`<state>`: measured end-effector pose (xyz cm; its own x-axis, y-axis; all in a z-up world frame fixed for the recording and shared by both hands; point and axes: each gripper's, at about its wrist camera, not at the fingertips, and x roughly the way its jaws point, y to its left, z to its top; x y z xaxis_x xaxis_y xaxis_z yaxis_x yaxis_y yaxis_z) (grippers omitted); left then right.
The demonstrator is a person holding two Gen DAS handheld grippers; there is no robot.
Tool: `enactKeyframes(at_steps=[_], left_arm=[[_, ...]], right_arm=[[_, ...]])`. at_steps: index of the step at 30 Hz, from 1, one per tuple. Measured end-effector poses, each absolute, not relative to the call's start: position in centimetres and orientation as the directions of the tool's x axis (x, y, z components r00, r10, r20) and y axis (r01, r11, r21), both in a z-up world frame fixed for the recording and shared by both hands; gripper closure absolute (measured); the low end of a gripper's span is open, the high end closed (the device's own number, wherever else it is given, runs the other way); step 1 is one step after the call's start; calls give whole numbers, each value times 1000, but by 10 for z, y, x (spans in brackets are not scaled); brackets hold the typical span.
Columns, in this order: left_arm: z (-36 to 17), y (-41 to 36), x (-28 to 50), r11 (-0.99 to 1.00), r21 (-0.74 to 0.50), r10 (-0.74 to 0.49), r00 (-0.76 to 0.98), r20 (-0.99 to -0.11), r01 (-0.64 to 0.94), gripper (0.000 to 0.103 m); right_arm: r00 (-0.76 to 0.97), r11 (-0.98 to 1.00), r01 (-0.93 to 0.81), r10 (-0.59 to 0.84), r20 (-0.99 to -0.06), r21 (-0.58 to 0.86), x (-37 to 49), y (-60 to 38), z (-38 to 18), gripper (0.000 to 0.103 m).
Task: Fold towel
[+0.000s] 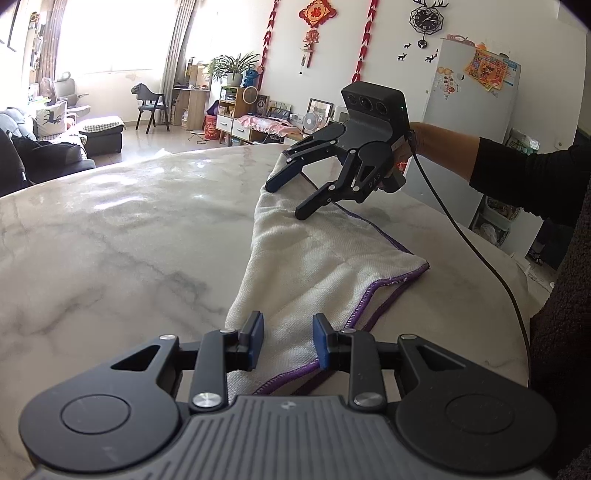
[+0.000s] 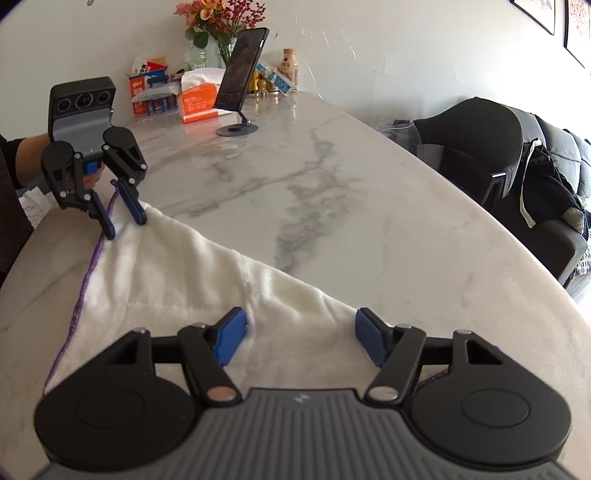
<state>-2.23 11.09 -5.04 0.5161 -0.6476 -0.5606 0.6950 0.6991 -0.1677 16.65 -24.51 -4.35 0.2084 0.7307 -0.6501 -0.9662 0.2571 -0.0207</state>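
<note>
A white towel [image 1: 314, 258] with purple stitched edging lies folded on the marble table [image 1: 129, 229]; it also shows in the right wrist view [image 2: 177, 273]. My left gripper [image 1: 288, 341] is open, its blue pads either side of the towel's near end. In the right wrist view the left gripper [image 2: 125, 223] stands over the towel's far corner. My right gripper [image 2: 301, 339] is open over the towel's other end. In the left wrist view the right gripper [image 1: 286, 201] has its fingertips at the towel's far end.
A phone on a stand [image 2: 240, 74], an orange tissue box [image 2: 195, 99], a vase of flowers [image 2: 218, 26] and bottles stand at the table's far end. A dark chair [image 2: 480, 147] is beside the table. My cable [image 1: 480, 258] hangs over the table edge.
</note>
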Motion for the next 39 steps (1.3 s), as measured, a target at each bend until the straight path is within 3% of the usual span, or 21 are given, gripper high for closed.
enactKeyframes(at_steps=[8,13,19,23,32,35,39], left_arm=[[-48,104,-32,710,-131,-623,531,-574,692,73],[-38,100,-32,699,-104,-604,507,-615,707,71],[-22,74,-29,622,-89,-665,465,-585,778,71],[-24,49,-28,537,-106,-722,392,-570,837,71],[-46,26,-43,446,-146,-744,275,-608,883,70],[-48,25,-49,446,-134,-741,281,-610,885,70],[-49,21,-51,463,-133,-733,294,-613,876,69]], right_arm=[[311,379,-925,703,-640,-34,179,-285,-42,29],[387,487,-873,695,-606,0,181,-305,-31,21],[464,600,-799,658,-593,41,187,-314,-17,19],[483,655,-755,596,-642,40,192,-308,-19,16],[483,724,-677,574,-661,133,206,-310,-25,16],[470,732,-657,584,-662,180,208,-312,-26,18],[439,723,-659,595,-673,210,210,-303,-31,34]])
